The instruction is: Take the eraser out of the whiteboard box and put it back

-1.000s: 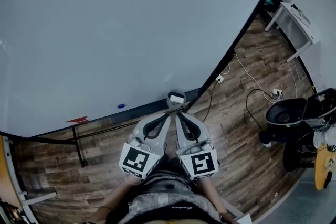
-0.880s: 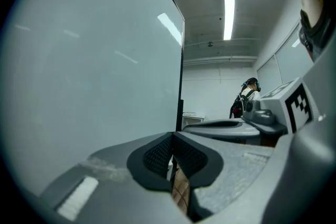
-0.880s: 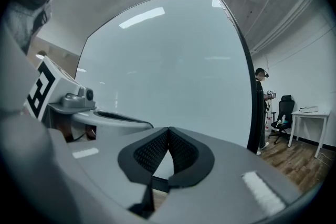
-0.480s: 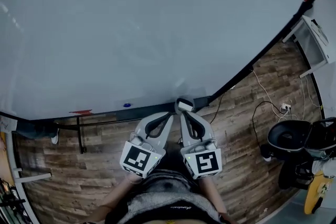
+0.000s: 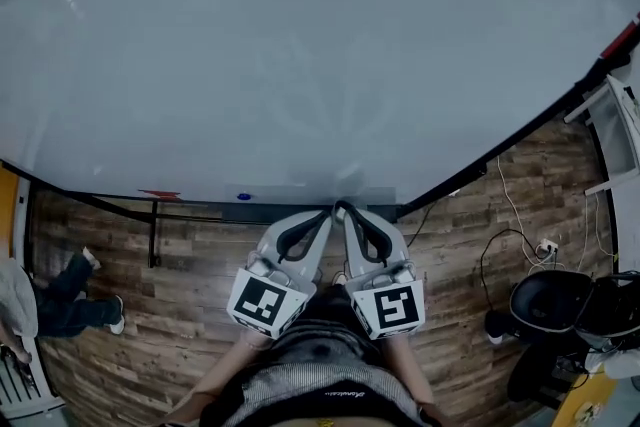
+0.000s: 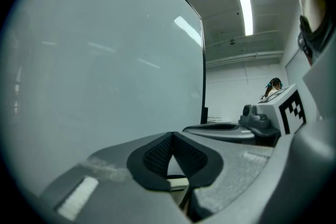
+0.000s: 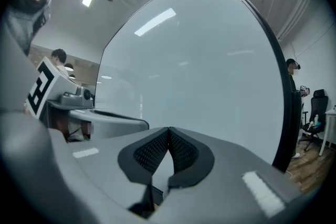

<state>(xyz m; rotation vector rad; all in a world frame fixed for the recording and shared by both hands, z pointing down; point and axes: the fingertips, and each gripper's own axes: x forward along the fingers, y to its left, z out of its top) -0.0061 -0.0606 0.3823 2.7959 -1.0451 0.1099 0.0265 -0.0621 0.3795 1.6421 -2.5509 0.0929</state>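
The whiteboard (image 5: 300, 45) fills most of the head view. My left gripper (image 5: 328, 212) and right gripper (image 5: 346, 209) sit side by side, tips close together at the board's lower edge. Both are shut with nothing between the pads. The whiteboard box is almost wholly hidden behind the tips, and no eraser shows. In the left gripper view the left gripper (image 6: 172, 135) points along the board, and a pale strip (image 6: 176, 182) shows below its pads; I cannot tell what it is. The right gripper (image 7: 168, 129) also faces the board in the right gripper view.
A blue dot (image 5: 243, 197) and a red mark (image 5: 160, 195) sit on the board's lower edge. A person's legs (image 5: 70, 300) are on the wooden floor at left. A black chair (image 5: 560, 300), cables (image 5: 515, 235) and a white table (image 5: 615, 130) stand at right.
Both grippers moved forward to the board's lower edge, and their tips now cover the grey-white box that showed before. The view swung, so the board fills more and a person's legs appear at left.
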